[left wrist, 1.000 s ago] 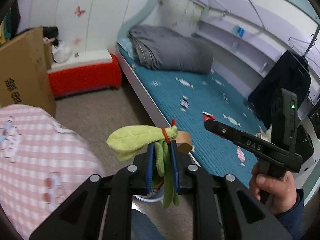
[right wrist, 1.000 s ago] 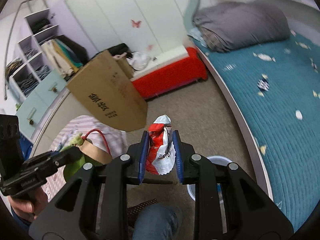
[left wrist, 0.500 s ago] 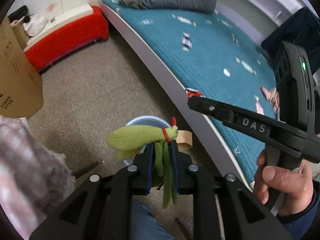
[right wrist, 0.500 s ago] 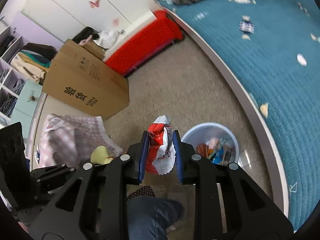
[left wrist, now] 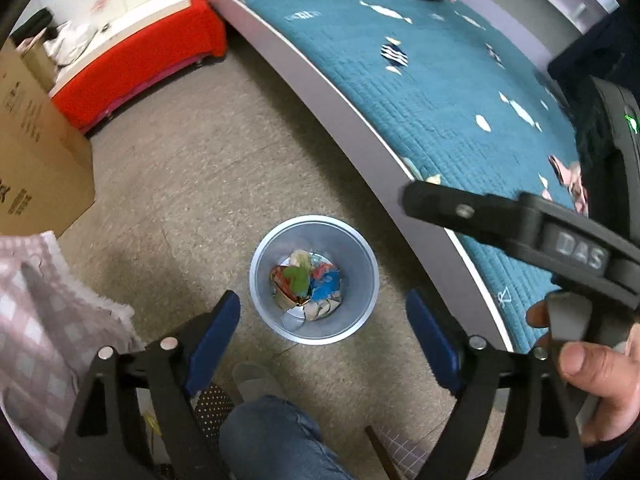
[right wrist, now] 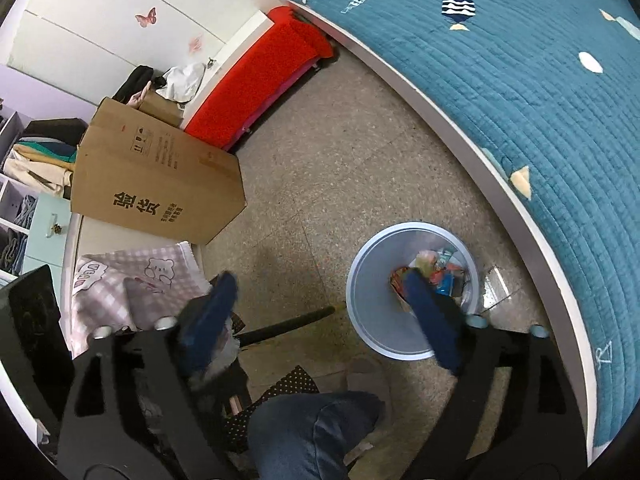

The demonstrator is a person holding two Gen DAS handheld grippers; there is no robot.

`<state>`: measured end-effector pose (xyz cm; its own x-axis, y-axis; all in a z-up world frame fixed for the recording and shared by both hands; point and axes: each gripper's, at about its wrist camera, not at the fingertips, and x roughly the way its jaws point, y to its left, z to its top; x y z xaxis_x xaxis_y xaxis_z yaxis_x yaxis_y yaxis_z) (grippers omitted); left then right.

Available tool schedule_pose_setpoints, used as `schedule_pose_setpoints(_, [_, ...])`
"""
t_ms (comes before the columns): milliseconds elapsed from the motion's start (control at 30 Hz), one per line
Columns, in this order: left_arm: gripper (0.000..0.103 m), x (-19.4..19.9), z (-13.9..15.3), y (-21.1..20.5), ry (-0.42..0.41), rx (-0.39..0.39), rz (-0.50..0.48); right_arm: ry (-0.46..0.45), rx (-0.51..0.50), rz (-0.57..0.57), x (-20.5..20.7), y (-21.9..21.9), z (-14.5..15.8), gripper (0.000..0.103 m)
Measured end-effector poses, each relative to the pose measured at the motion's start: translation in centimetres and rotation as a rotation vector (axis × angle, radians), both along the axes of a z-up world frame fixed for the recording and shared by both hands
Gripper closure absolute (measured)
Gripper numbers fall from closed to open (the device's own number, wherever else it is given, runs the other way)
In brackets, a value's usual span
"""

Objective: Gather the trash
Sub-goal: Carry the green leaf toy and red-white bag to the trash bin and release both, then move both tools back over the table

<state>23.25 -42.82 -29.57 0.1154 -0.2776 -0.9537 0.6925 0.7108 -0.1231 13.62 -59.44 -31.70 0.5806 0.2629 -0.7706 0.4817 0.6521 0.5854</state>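
Observation:
A pale blue trash bin point(left wrist: 362, 276) stands on the floor beside the bed; it also shows in the right wrist view point(right wrist: 368, 320). Trash lies in it: a green plush piece point(left wrist: 297, 277), red and blue wrappers point(left wrist: 326, 280) and crumpled paper. My left gripper point(left wrist: 322, 328) is open and empty above the bin. My right gripper point(right wrist: 320, 312) is open and empty, its right finger point(right wrist: 430, 316) over the bin's inside. The right gripper's black body point(left wrist: 520, 224) shows in the left wrist view, held by a hand point(left wrist: 588, 364).
The bed with a teal quilt point(left wrist: 440, 80) runs along the right. A cardboard box point(right wrist: 152, 184) and a red bench point(right wrist: 260, 80) stand on the far side of the floor. A pink checked cloth point(left wrist: 48, 320) lies at left. The person's jeans knee point(left wrist: 272, 440) is below.
Both grippers tilted down over the bin and opened. The green plush piece left my left gripper and the red-and-white wrapper left my right gripper; the plush piece now lies in the bin.

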Motion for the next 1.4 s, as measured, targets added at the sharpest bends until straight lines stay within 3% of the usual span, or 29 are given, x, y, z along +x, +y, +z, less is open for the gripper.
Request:
schedule_pose_setpoints(233, [0.019, -1.2, 4.5, 1.7, -0.106, -0.075, 0.023, -0.018, -0.067, -0.036, -1.3, 0.7, 3.0, 0.006])
schedule_pose_setpoints(467, [0.018, -3.3, 11.1, 5.7, -0.224, -0.181, 0.046, -0.124, -0.140, -0.014, -1.8, 3.7, 9.3, 0.006])
schedule_pose_setpoints(667, [0.018, -4.8, 16.0, 11.2, -0.327, -0.258, 0.096, -0.224, -0.216, 0.050, -1.3, 8.5, 15.8, 0.006])
schedule_pose_setpoints(933, [0.018, -5.4, 20.8, 22.4, -0.482, -0.342, 0.238, -0.327, -0.300, 0.190, 0.0, 17.4, 22.2, 0.006])
schedule_pose_setpoints(1133, [0.015, -4.5, 21.9, 31.9, -0.562, -0.348, 0.382, -0.352, -0.354, 0.335, 1.9, 25.1, 23.9, 0.006])
schedule_pose_setpoints(1400, [0.015, -1.2, 19.7, 42.5, -0.558, -0.299, 0.572, -0.333, -0.383, 0.499, 5.1, 34.0, 23.1, 0.006])
